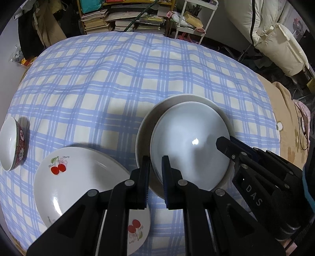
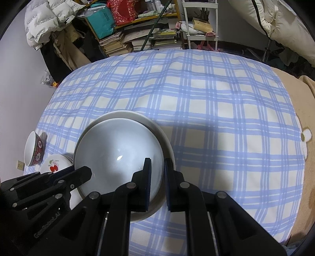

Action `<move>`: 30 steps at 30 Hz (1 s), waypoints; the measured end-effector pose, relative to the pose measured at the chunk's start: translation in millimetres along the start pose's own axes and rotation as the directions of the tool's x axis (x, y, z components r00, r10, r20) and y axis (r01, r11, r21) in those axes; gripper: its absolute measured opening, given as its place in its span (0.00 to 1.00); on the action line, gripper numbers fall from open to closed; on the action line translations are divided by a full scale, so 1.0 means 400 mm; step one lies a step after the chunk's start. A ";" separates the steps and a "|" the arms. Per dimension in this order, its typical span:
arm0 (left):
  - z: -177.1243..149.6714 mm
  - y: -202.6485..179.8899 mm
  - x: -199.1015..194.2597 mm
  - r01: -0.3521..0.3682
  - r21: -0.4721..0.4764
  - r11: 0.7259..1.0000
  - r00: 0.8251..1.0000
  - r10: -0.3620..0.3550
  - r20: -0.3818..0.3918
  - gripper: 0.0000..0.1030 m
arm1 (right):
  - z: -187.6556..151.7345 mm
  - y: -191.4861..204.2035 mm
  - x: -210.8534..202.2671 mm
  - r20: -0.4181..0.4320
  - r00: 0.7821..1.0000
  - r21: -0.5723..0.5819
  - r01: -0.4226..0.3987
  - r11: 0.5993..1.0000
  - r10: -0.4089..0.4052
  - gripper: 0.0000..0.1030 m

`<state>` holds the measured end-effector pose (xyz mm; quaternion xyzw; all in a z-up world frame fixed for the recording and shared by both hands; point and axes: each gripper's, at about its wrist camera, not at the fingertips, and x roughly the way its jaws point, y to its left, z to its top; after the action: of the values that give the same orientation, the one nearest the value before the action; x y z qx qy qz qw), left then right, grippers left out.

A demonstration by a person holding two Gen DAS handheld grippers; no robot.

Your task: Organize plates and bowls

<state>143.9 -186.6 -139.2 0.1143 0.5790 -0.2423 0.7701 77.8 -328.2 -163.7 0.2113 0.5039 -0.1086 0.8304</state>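
a cluttered room with stacked books (image 1: 122,21) and a white cart (image 1: 194,17) is lying behind a bed covered in a blue checked cloth (image 1: 118,78); no tabletop is showing. near the middle of the cloth a pale blue plate (image 1: 189,145) is sitting inside a larger cream plate (image 1: 149,122), slightly off centre. the left tool (image 1: 155,177) is closing narrowly on the near left rim of this pair, 1 finger outside and 1 inside, and the right tool (image 2: 157,175) is pinching the opposite rim in the same way, both jaws nearly shut on the stacked plates. just left of the stack a cherry plate (image 1: 78,177) is lying flat on the cloth, and a red-patterned bowl (image 1: 11,145) is resting tilted near the bed's left edge. the glazed ware is probably handling as stiff, fairly heavy, slippery and breakable, so opposite rim grips are likely serving best, kept level so the upper plate is not sliding. the soft bedding is likely giving under any load.
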 end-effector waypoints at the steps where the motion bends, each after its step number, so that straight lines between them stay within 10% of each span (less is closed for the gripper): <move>1: -0.001 0.000 -0.004 0.002 -0.002 1.000 1.000 -0.002 0.003 0.12 | 0.001 0.000 -0.002 0.001 1.000 -0.001 0.000 1.000 0.000 0.13; 30: -0.013 0.193 -0.183 -0.102 -0.125 0.987 0.988 0.115 0.105 0.21 | 0.046 0.061 -0.063 0.093 0.992 -0.061 -0.076 0.995 0.082 0.23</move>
<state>163.0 -100.5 -79.4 0.0858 0.5414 -0.1711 0.8187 90.3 -315.7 -128.1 0.2018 0.4578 -0.0711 0.8629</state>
